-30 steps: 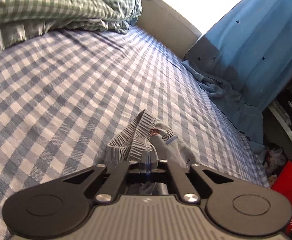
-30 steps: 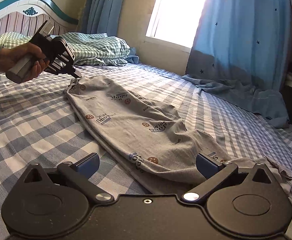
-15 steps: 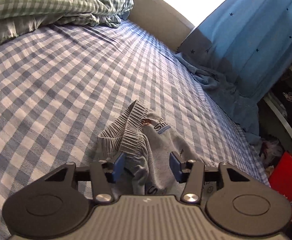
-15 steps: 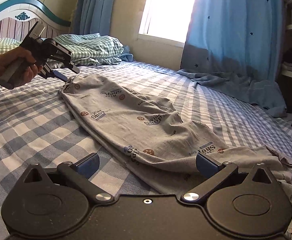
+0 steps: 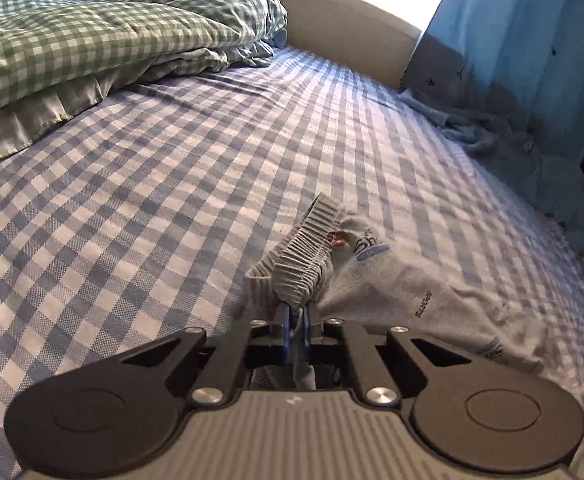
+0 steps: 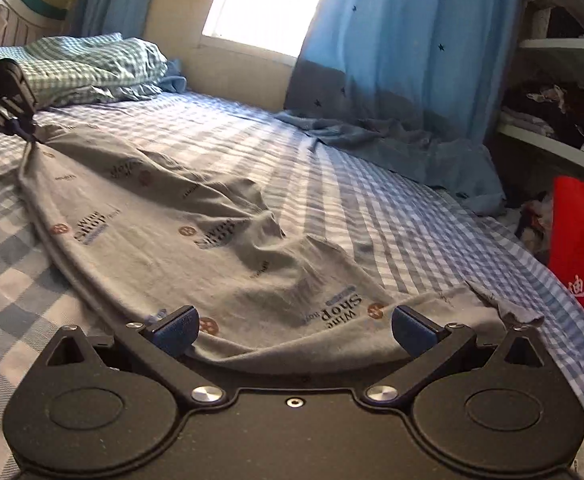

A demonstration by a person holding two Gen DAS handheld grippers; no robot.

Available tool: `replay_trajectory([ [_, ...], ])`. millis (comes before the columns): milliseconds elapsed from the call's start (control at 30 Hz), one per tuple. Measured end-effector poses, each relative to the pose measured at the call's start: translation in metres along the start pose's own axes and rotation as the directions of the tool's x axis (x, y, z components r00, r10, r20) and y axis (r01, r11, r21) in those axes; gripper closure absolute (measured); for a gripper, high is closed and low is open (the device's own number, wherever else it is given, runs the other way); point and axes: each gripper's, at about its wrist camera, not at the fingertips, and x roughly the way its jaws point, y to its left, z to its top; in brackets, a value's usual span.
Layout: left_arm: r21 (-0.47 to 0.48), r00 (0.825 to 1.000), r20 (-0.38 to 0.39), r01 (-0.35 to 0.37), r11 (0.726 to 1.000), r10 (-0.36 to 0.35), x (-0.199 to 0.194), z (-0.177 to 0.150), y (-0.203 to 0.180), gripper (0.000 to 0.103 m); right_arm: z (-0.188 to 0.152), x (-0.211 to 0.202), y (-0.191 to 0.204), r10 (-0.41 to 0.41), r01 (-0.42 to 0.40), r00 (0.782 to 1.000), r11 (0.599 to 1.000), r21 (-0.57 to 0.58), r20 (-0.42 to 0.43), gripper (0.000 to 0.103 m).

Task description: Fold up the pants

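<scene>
While my left gripper (image 5: 296, 318) is closing on the ribbed waistband of the grey pants (image 6: 179, 240) lying mid-bed (image 5: 131, 200), my right gripper (image 6: 294, 326) stays spread above them.

Soft matt cloth pants (image 6: 195, 240), ribbed waistband (image 5: 304, 256)

Left gripper (image 5: 296, 322) closing; right gripper (image 6: 295, 326) fingers spread.

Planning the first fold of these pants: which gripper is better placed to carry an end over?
Left. The left gripper has its jaws closing on the ribbed waistband of the pants. The right gripper hovers wide open over the other end, gripping nothing yet.
</scene>
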Motion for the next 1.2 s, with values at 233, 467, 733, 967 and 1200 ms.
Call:
replay_trajectory([
  [233,0.113,0.997,0.081,-0.016,0.993,0.006,-0.027,-0.019,-0.031,0.021,-0.014,-0.016,-0.043,0.034,-0.038,0.999,0.995,0.094,0.037,0.001],
  [467,0.256,0.974,0.033,0.211,0.944,-0.226,-0.059,-0.06,-0.117,0.0,-0.018,-0.009,-0.165,0.174,-0.174,0.984,0.892,0.417,0.039,0.001],
  [733,0.349,0.871,-0.183,0.492,0.798,-0.457,-0.039,-0.122,-0.244,0.0,0.011,0.063,-0.274,0.308,-0.264,0.948,0.624,0.736,0.079,0.001],
  [967,0.367,0.833,-0.289,0.552,0.749,-0.472,-0.01,-0.153,-0.312,0.0,0.022,0.144,-0.296,0.363,-0.18,0.93,0.333,0.925,0.05,0.001],
  [1200,0.27,0.754,-0.4,0.641,0.719,-0.522,0.008,-0.15,-0.321,0.016,-0.002,0.173,-0.308,0.211,0.041,0.975,0.151,0.988,-0.072,0.011],
])
